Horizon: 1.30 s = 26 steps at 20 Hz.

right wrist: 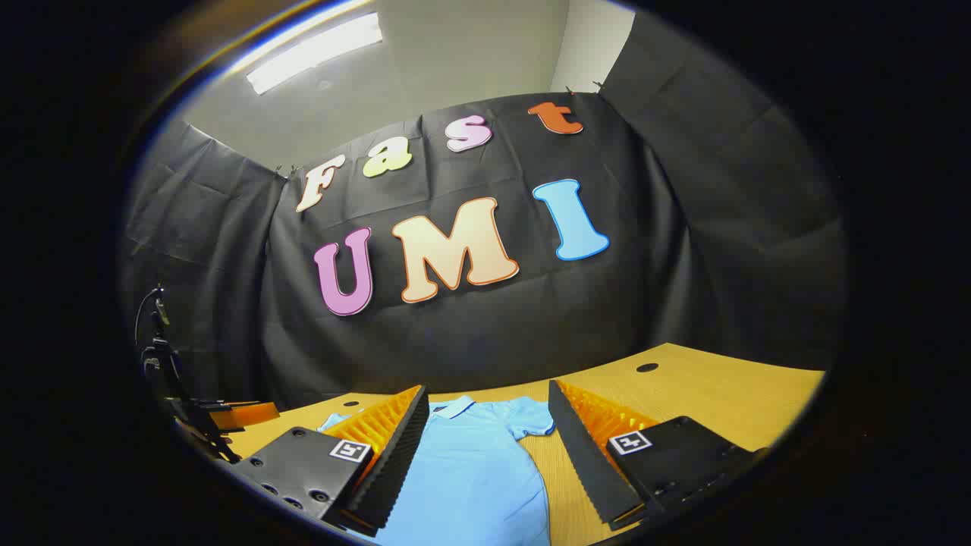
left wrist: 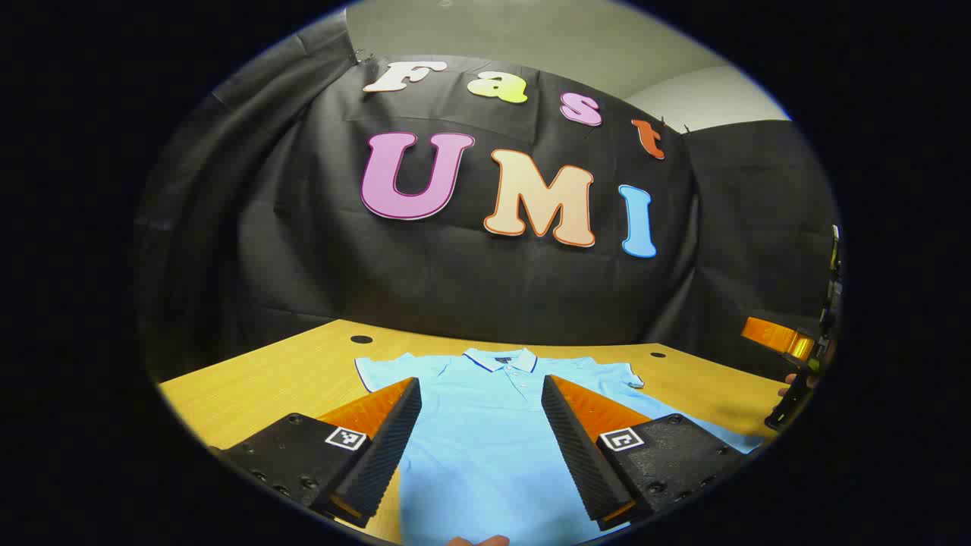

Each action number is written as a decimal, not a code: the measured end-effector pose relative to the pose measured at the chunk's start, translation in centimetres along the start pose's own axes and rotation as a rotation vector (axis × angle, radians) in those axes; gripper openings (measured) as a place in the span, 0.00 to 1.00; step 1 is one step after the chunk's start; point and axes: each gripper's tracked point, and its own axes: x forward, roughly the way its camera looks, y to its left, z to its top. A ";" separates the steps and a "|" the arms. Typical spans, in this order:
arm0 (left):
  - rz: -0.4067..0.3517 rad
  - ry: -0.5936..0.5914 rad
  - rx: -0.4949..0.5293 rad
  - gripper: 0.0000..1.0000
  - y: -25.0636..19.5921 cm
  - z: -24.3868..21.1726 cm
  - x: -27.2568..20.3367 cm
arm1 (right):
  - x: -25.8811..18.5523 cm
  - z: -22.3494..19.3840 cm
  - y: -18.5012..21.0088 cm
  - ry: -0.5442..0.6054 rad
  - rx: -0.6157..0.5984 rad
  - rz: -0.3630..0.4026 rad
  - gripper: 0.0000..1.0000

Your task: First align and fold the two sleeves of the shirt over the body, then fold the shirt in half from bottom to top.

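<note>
Lying flat on the wooden table (left wrist: 250, 387), the light blue shirt (left wrist: 485, 425) had its collar (left wrist: 501, 359) at the far end toward the booth wall and its hem toward the camera, so its long axis ran straight away from both grippers. Both short sleeves were spread out to the sides, unfolded; by my reading no fold was yet made. The left gripper (left wrist: 479, 447) hung above the shirt body, jaws wide apart and holding nothing, the placket centred between its fingers. The left sleeve (left wrist: 379, 373) lay ahead of its left finger, near the far end. In the right gripper view the right gripper (right wrist: 485, 455) was likewise spread wide and empty, positioned over the shirt's right edge: cloth under its left finger, bare table under the right one. The right sleeve (right wrist: 531, 418) lay just ahead, between its fingers. Judgement: each gripper sat on its own side, so each was nearer its own sleeve; the right gripper seemed better lined up. The other gripper (left wrist: 793, 364) showed at the far right edge of the left gripper view.
</note>
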 end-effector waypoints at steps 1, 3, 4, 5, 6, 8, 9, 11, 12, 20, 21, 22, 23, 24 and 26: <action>0.005 0.001 0.006 0.95 0.2 -0.2 -0.1 | -0.1 -0.2 0.1 0.007 0.003 0.002 0.97; 0.013 -0.002 0.012 0.95 0.4 0.0 -0.1 | 0.0 -0.5 0.2 0.015 -0.012 0.002 0.97; 0.015 0.000 0.014 0.95 0.4 0.1 -0.2 | 0.2 -0.7 0.2 0.023 -0.021 0.000 0.98; 0.017 0.001 0.017 0.95 0.4 0.0 -0.1 | 0.1 -1.1 0.3 0.033 -0.027 0.002 0.98; 0.019 -0.002 0.019 0.95 0.4 0.1 -0.2 | 0.1 -1.3 0.6 0.044 -0.028 0.008 0.98; 0.019 -0.004 0.015 0.95 0.4 0.2 -0.1 | 0.0 -1.6 1.1 0.061 -0.032 0.019 0.98; 0.017 -0.001 0.014 0.95 0.3 0.1 -0.1 | 0.1 -1.7 0.9 0.065 -0.042 0.017 0.97; 0.013 0.008 0.011 0.95 0.2 -0.3 -0.1 | 0.1 -1.9 0.8 0.077 -0.057 0.018 0.98; 0.010 0.013 0.009 0.95 0.0 -0.3 -0.1 | 0.2 -2.2 0.8 0.087 -0.055 0.017 0.97; 0.029 0.034 0.009 0.95 0.8 -0.8 0.0 | 3.7 -4.2 -1.0 0.272 -0.064 -0.032 0.98; 0.030 0.034 0.008 0.95 0.9 -0.8 0.1 | 4.9 -4.4 -1.5 0.296 -0.095 -0.046 0.98; 0.027 0.035 0.008 0.95 0.9 -0.9 -0.1 | 6.2 -4.5 -1.9 0.320 -0.125 -0.056 0.98; 0.026 0.035 0.009 0.95 0.9 -0.9 -0.1 | 7.6 -5.0 -2.1 0.353 -0.148 -0.055 0.98; 0.029 0.033 0.010 0.95 1.1 -0.8 -0.1 | 8.9 -5.7 -2.2 0.392 -0.158 -0.058 0.98; 0.044 0.032 0.015 0.95 1.3 -0.7 0.1 | 11.5 -7.2 -2.4 0.477 -0.150 -0.058 0.98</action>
